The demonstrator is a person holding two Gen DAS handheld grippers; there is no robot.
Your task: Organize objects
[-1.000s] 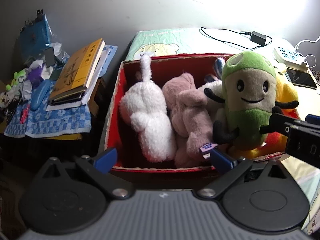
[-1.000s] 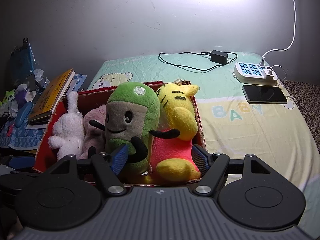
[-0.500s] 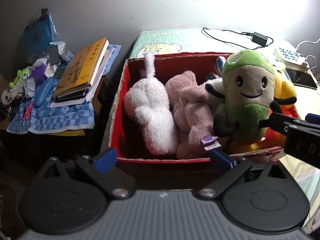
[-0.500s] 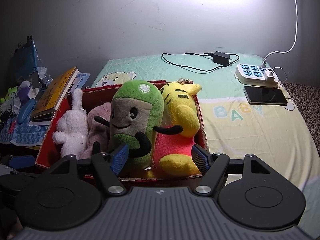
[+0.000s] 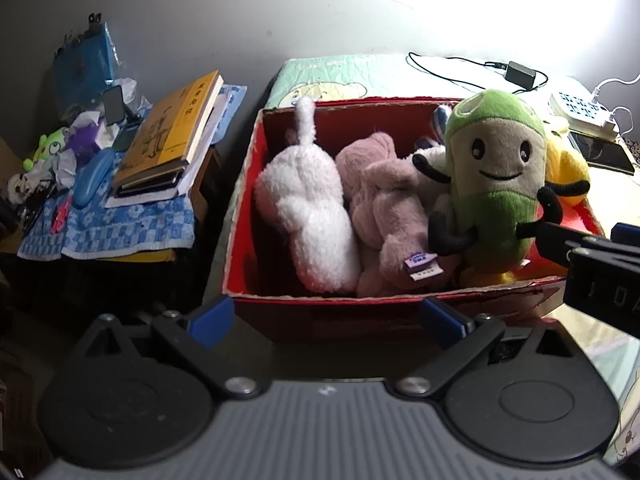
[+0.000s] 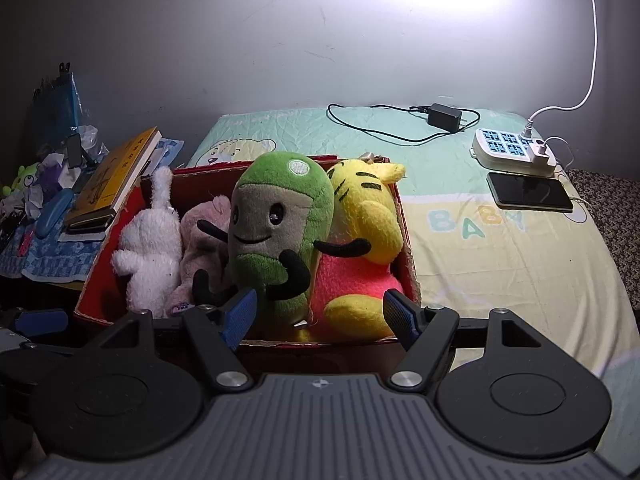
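Observation:
A red cardboard box (image 5: 256,160) (image 6: 408,240) stands on the bed and holds several plush toys: a white one (image 5: 308,208) (image 6: 148,248), a pink one (image 5: 384,208) (image 6: 200,236), a green and grey smiling one (image 5: 496,184) (image 6: 276,232) standing upright, and a yellow tiger with a pink body (image 6: 360,248) (image 5: 568,164). My left gripper (image 5: 326,320) is open and empty just in front of the box's near wall. My right gripper (image 6: 320,316) is open and empty at the box's near right side; its body shows in the left wrist view (image 5: 600,268).
A side table left of the box carries a blue checked cloth (image 5: 112,224), a yellow book (image 5: 168,132) (image 6: 116,176), small toys and clutter. On the bed sheet (image 6: 500,264) lie a charger with cable (image 6: 444,116), a power strip (image 6: 512,152) and a phone (image 6: 528,192).
Both grippers have drawn back a little from the box, so the box and toys sit farther off. Both stay open. The toys have not moved.

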